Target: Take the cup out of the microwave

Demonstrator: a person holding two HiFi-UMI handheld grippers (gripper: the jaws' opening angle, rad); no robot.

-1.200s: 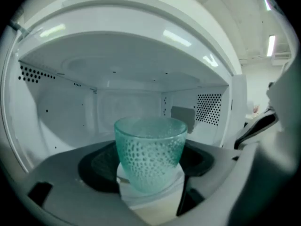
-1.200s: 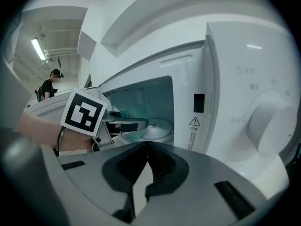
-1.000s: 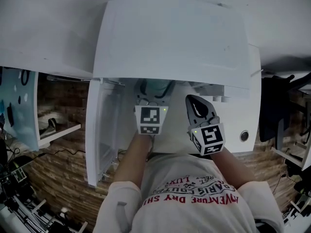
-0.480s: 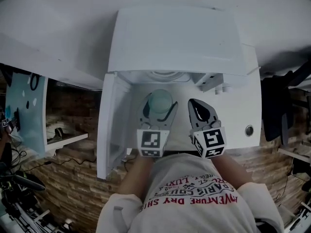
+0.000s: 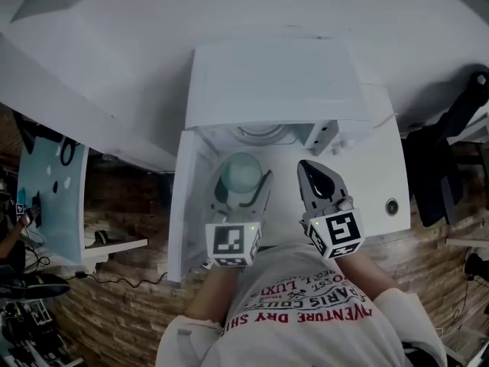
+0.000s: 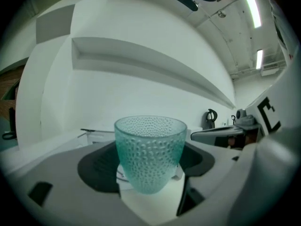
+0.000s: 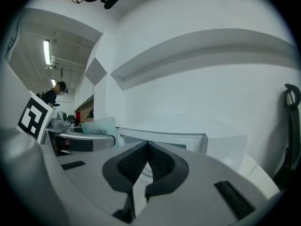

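A teal dimpled glass cup (image 5: 241, 173) stands upright between the jaws of my left gripper (image 5: 243, 180), which is shut on it. The cup hangs in the air just in front of the white microwave's (image 5: 275, 75) open cavity. In the left gripper view the cup (image 6: 150, 152) fills the middle, with the dark pads pressed to its sides at my left gripper (image 6: 149, 167). My right gripper (image 5: 308, 171) is beside it on the right, shut and empty; its pads meet at my right gripper (image 7: 147, 153). The right gripper view also catches the cup (image 7: 99, 125) at its left.
The microwave door (image 5: 185, 205) is swung open to the left. A round knob (image 5: 392, 206) sits on the panel at the right. A black chair (image 5: 443, 167) stands further right, and a blue-white shelf unit (image 5: 50, 197) at the left. White wall lies behind.
Both grippers have come up and back from the microwave. The cup, earlier inside the cavity between the left jaws, now hangs outside in front of the opening.
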